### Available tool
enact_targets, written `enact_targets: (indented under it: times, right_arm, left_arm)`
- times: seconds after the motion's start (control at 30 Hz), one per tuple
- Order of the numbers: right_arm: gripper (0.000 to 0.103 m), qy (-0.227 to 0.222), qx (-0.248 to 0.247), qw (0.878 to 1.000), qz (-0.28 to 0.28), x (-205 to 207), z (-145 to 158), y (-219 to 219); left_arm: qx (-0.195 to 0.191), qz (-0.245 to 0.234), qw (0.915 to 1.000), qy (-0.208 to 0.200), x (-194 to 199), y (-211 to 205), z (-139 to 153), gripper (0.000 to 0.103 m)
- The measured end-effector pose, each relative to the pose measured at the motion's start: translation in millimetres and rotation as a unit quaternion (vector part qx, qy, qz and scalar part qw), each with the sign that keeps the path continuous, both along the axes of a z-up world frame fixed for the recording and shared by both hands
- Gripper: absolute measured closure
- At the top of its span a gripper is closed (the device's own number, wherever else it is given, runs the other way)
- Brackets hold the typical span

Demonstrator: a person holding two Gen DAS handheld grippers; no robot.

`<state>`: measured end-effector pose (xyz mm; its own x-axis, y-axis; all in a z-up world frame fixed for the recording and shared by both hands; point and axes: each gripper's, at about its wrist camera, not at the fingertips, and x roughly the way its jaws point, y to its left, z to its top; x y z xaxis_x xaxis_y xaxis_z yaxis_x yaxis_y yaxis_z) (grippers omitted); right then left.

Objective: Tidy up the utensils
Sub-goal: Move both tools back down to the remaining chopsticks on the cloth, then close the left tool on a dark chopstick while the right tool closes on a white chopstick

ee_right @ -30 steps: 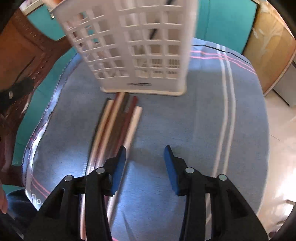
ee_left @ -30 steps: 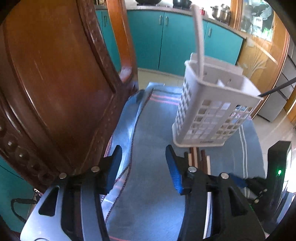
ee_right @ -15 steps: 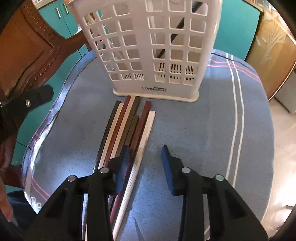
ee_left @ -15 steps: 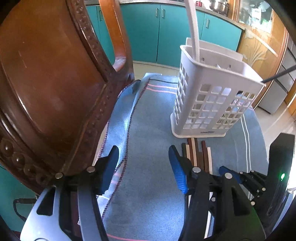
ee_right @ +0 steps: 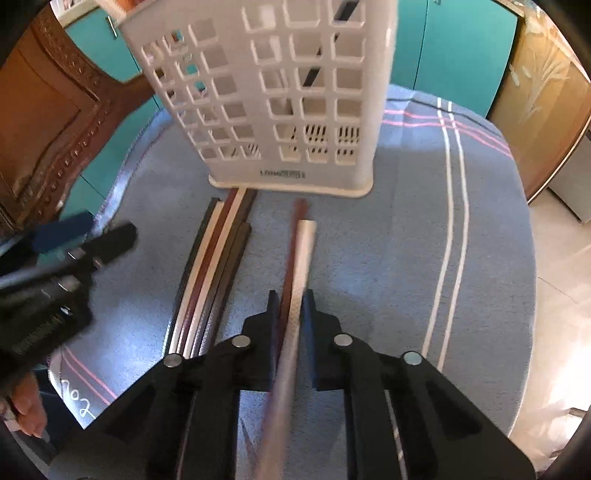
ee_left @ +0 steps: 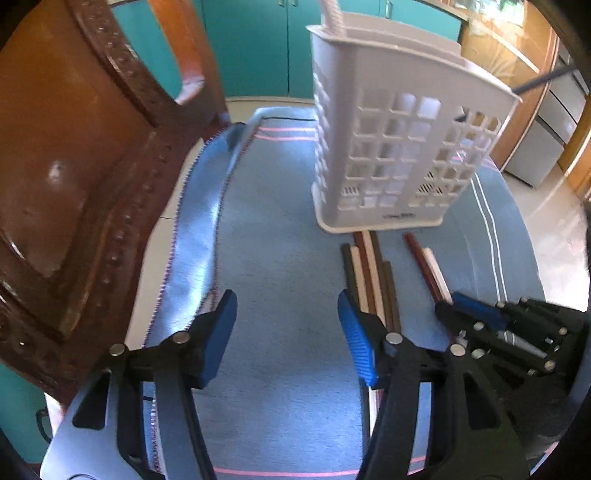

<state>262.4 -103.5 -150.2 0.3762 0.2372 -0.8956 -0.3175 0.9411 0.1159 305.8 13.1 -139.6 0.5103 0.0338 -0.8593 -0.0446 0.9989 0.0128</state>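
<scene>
A white slotted utensil basket stands upright on the blue cloth, with a white handle and a black stick rising out of it. In front of it lies a bundle of several brown, white and dark sticks. A white stick and a dark red stick lie apart to the right. My right gripper is closing, its pads pressing on these two. To the left of the bundle, my left gripper hangs open over bare cloth.
A carved brown wooden chair back stands close on the left. The blue striped cloth covers a round table, with its edge and pale floor at the right. Teal cabinets line the back. A person's hand shows at lower left.
My right gripper's jaws have closed onto the white and dark red sticks, which now lie apart from the bundle. The left gripper has sunk toward the cloth and opened a little.
</scene>
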Motion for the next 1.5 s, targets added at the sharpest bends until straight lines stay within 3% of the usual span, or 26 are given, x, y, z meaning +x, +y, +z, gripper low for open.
enact_targets:
  times: [0.27, 0.67, 0.73, 0.97, 1.1, 1.2, 1.4, 1.43, 1.5]
  right_arm:
    - [0.091, -0.009, 0.059, 0.998, -0.026, 1, 25, -35]
    - [0.09, 0.006, -0.033, 0.999, -0.043, 9, -4, -56]
    - [0.089, 0.006, -0.034, 0.999, -0.041, 6, -3, -57]
    - [0.082, 0.005, -0.038, 0.998, -0.042, 1, -5, -57]
    - [0.082, 0.004, -0.04, 0.998, -0.042, 2, -12, -56]
    - [0.08, 0.003, -0.041, 0.998, -0.04, 3, -12, -52]
    - [0.076, 0.005, -0.053, 0.998, -0.035, 4, -17, -42]
    - [0.076, 0.006, -0.054, 0.998, -0.035, 5, -19, -42]
    - [0.076, 0.007, -0.056, 0.998, -0.038, 5, -21, -41]
  left_arm:
    - [0.007, -0.004, 1.0, 0.005, 0, -4, -4, 0.045]
    - [0.038, -0.025, 0.9982, 0.04, 5, -19, -27, 0.047]
    - [0.045, -0.024, 0.9975, 0.05, 7, -19, -34, 0.051]
    - [0.049, -0.027, 0.9974, 0.046, 5, -14, -38, 0.051]
    - [0.006, -0.048, 0.9983, 0.034, 0, -13, -33, 0.052]
    - [0.015, -0.062, 0.9976, 0.026, -8, -20, -35, 0.051]
    - [0.001, -0.047, 0.9984, 0.03, -7, -12, -36, 0.05]
    - [0.02, -0.032, 0.9984, 0.041, -5, -7, -40, 0.052]
    - [0.013, -0.024, 0.9988, 0.042, -4, -2, -42, 0.05]
